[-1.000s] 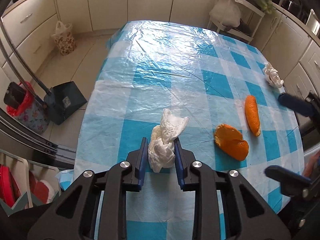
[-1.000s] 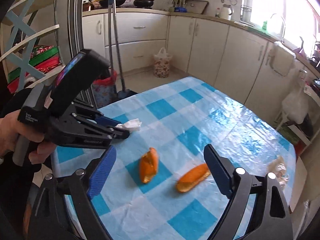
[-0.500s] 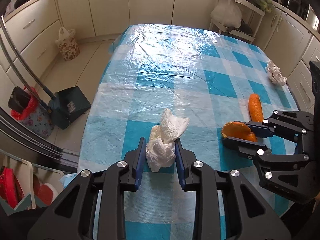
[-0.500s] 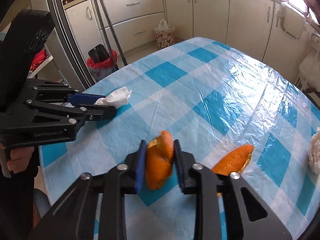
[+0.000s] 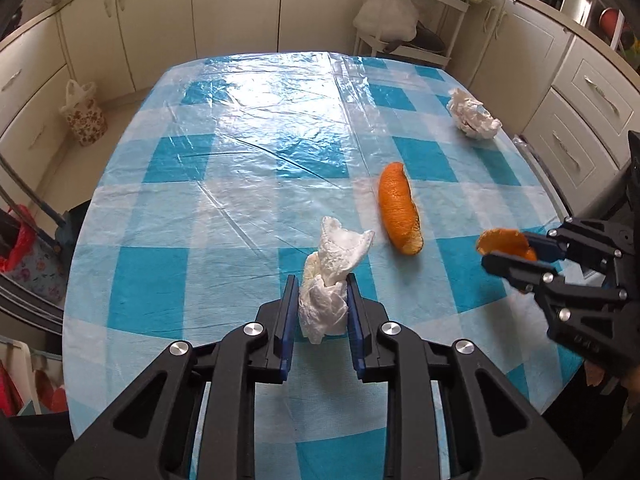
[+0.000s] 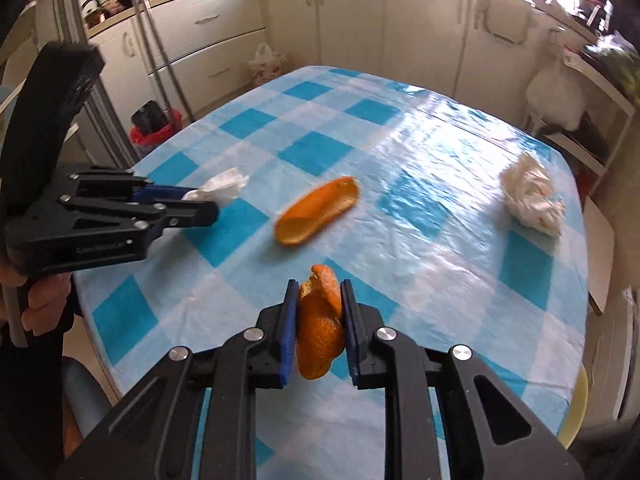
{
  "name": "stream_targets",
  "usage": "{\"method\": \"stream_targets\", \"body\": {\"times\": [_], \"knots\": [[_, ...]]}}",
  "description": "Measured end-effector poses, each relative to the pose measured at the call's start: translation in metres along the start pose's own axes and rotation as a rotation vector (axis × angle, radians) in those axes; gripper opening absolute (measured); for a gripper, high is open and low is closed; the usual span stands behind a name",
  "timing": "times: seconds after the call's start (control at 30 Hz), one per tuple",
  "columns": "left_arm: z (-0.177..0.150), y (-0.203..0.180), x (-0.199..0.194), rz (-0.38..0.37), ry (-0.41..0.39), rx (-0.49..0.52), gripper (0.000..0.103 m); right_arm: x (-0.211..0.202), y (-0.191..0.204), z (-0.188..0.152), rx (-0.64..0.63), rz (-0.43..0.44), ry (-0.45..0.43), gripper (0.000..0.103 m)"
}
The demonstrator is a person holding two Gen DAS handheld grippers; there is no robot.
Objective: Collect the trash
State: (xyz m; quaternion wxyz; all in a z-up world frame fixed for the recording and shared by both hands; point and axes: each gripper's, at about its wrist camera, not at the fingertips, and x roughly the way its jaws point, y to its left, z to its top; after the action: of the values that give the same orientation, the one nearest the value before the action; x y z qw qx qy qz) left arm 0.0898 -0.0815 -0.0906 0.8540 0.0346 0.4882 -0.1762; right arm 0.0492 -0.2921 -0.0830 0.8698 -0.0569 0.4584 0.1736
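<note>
My left gripper (image 5: 322,286) is shut on a crumpled white tissue (image 5: 332,276) and holds it above the near part of the blue checked table (image 5: 256,128). My right gripper (image 6: 319,292) is shut on a piece of orange peel (image 6: 320,328), lifted off the table; it also shows at the right of the left wrist view (image 5: 502,250). A second long orange peel (image 5: 398,208) lies on the table, also in the right wrist view (image 6: 316,210). Another crumpled white tissue (image 5: 472,118) lies near the far right edge, also in the right wrist view (image 6: 530,196).
Cream kitchen cabinets (image 5: 132,32) surround the table. A floral bag (image 5: 84,114) stands on the floor at the left. A red-lined bin (image 6: 154,128) with a dustpan and broom handle stands beyond the table's left edge. A white shelf rack (image 5: 412,28) holds a white bag at the back.
My right gripper closed on the orange peel and lifted it off the table toward the right. My left gripper kept hold of the tissue and raised it slightly.
</note>
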Motion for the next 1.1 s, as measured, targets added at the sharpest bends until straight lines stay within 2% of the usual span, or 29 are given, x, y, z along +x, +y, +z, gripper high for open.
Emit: {"method": "stream_targets", "body": {"times": [0.1,0.17,0.2,0.27,0.37,0.47,0.7,0.73,0.8,0.83,0.87,0.93,1.1], "knots": [[-0.001,-0.002,0.004,0.03,0.009,0.005,0.024,0.001,-0.014,-0.005,0.041,-0.018,0.007,0.023],[-0.001,-0.002,0.004,0.044,0.007,0.006,0.03,0.003,-0.014,-0.006,0.048,-0.024,0.016,0.026],[-0.001,-0.001,0.004,0.052,0.005,0.006,0.032,0.005,-0.014,-0.006,0.05,-0.018,0.024,0.029],[-0.001,-0.001,0.004,0.065,0.0,0.009,0.046,0.006,-0.011,-0.007,0.048,-0.007,0.031,0.047],[-0.001,-0.001,0.005,0.091,-0.003,0.012,0.054,0.004,-0.007,-0.008,0.036,-0.002,0.032,0.054],[0.0,-0.001,0.006,0.085,-0.007,0.003,0.058,0.001,-0.012,-0.011,0.054,-0.001,0.035,0.056],[0.0,-0.004,0.008,0.085,-0.013,0.012,0.059,0.005,-0.016,-0.012,0.065,0.002,0.039,0.056],[0.0,-0.006,0.008,0.087,-0.014,0.019,0.057,0.006,-0.016,-0.012,0.065,0.003,0.038,0.054],[-0.001,-0.009,0.008,0.089,-0.018,0.041,0.041,0.006,-0.016,-0.011,0.063,0.006,0.037,0.042],[-0.001,-0.012,0.008,0.086,-0.017,0.055,0.025,0.006,-0.017,-0.01,0.068,0.014,0.039,0.031],[-0.001,-0.014,0.008,0.079,-0.016,0.064,0.024,0.005,-0.019,-0.01,0.075,0.019,0.041,0.025],[-0.001,-0.016,0.007,0.058,-0.019,0.066,0.022,0.004,-0.02,-0.01,0.078,0.023,0.038,0.023],[0.003,-0.018,-0.008,0.061,-0.07,0.056,0.021,-0.007,-0.023,-0.005,0.093,0.01,-0.004,0.021]]}}
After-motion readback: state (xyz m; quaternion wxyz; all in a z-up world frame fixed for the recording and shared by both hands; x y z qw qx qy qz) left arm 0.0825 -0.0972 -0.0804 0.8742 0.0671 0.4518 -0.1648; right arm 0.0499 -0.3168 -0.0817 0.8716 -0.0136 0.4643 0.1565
